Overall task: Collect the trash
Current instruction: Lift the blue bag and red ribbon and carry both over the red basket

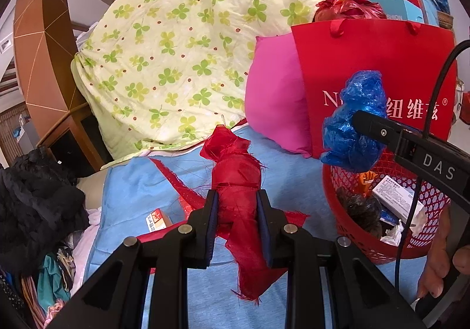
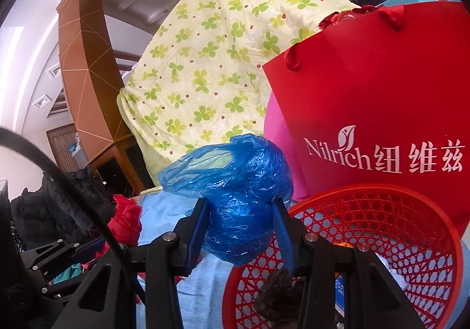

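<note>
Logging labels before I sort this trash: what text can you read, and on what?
"Nilrich 纽维兹": white print on the red paper bag.
"DAS": on the right hand-held gripper body, left wrist view.
Small orange-white box on the blue sheet: print unreadable.
White box in the red basket: print too small.

Lighting: we see bright, even indoor light with soft shadows.
Distortion: strong fisheye bending, dark corners.
Focus: sharp centrally, softer toward edges.
</note>
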